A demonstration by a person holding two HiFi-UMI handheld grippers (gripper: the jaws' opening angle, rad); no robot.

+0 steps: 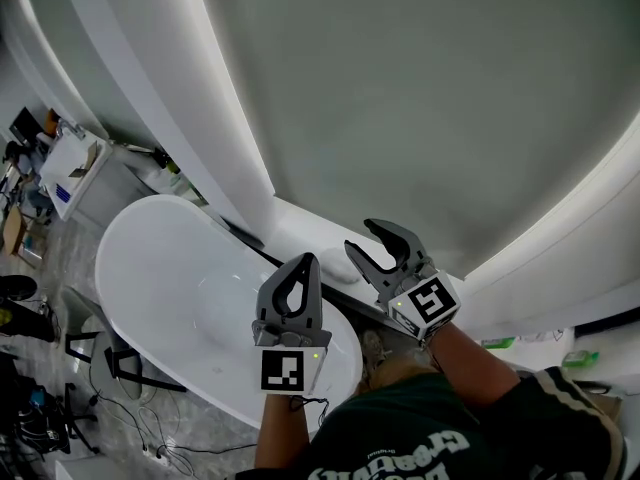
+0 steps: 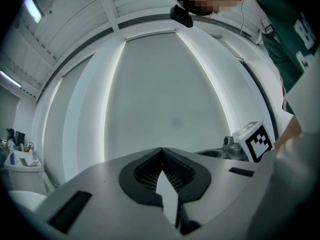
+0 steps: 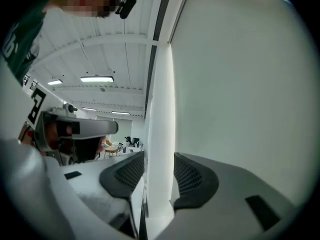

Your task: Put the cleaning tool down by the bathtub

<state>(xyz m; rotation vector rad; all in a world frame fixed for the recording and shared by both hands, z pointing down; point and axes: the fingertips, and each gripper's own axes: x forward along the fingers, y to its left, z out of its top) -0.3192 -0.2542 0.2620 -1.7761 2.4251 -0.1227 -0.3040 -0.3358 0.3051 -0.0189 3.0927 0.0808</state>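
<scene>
**Left gripper** (image 2: 161,150): fingers clenched, ribbed pads (image 2: 145,171) meeting at the tips, nothing between them. Its own view looks at a plain grey wall panel (image 2: 165,99) edged by lit white bands.

**Right gripper** (image 3: 159,176): fingers released, pads (image 3: 190,176) apart with nothing in the gap; a bright white wall band (image 3: 160,109) shows through it.

**Head view only:** both grippers, left (image 1: 303,265) and right (image 1: 360,234), are raised side by side over the near right end of a white freestanding bathtub (image 1: 160,268). The floor near left carries black cables (image 1: 150,423), and a white cabinet (image 1: 75,168) stands far left.

**Left gripper view only:** the right gripper's marker cube (image 2: 257,141) and a black head-mounted camera (image 2: 181,15).

**Right gripper view only:** an open room with ceiling strip lights (image 3: 96,78) and the left gripper's body (image 3: 75,129).

**Cleaning tool:** in neither gripper. A slim dark shape (image 1: 245,236) lies along the tub's far rim by the wall; I cannot tell whether it is the tool.

**Writing:** black-and-white square markers on both cubes. The white lettering on the dark green shirt (image 1: 400,458) is upside down and not legible.
</scene>
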